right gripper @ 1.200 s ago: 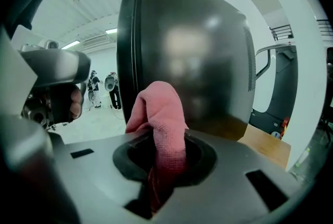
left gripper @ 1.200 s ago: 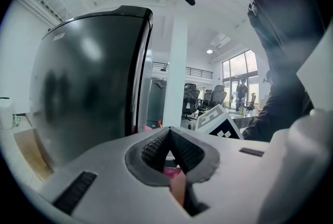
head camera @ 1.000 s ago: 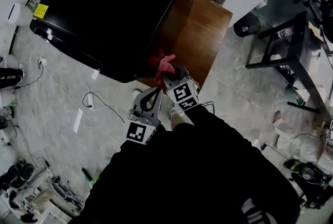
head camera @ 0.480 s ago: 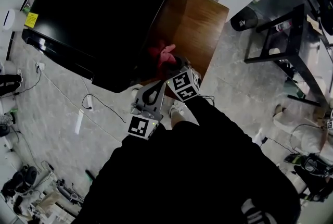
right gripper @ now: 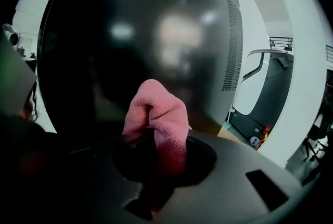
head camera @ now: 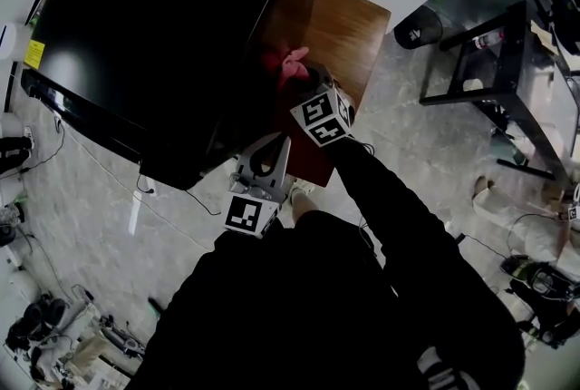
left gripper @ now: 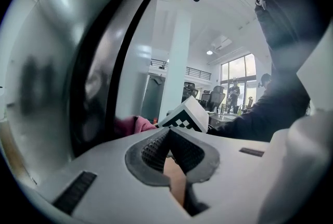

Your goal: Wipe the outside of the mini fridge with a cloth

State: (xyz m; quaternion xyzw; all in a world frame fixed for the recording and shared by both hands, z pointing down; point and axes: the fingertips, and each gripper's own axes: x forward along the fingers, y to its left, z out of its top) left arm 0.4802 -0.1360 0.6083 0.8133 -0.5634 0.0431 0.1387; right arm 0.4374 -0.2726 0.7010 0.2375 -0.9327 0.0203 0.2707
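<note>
While the person leaned over the black mini fridge [head camera: 154, 34], the right gripper [head camera: 306, 82] reached toward the fridge's side wall. Its jaws were clamped on a pink cloth [head camera: 288, 69]. Seen along that gripper's own jaws, the cloth [right gripper: 158, 113] stood up from between them in a bunched fold. The fridge's glossy dark wall [right gripper: 145, 25] filled nearly everything behind it, though I could not tell from there whether fabric and wall were actually touching. From above, the cloth sat against the wall just over the left edge of a brown wooden tabletop [head camera: 349, 30], about midway along that edge. Whether the fridge stood on that tabletop or only beside it I could not make out. The left gripper [head camera: 275, 143] hung lower and closer to the person's body, past the tabletop's near corner and pointing up toward the right one. Its jaws were pressed together with nothing between them [left gripper: 169, 147]. Beyond them showed the right gripper's marker cube [left gripper: 190, 116] and a bit of the pink cloth [left gripper: 138, 125]. A pale stone floor [head camera: 91, 225] with loose cables lay below.
</note>
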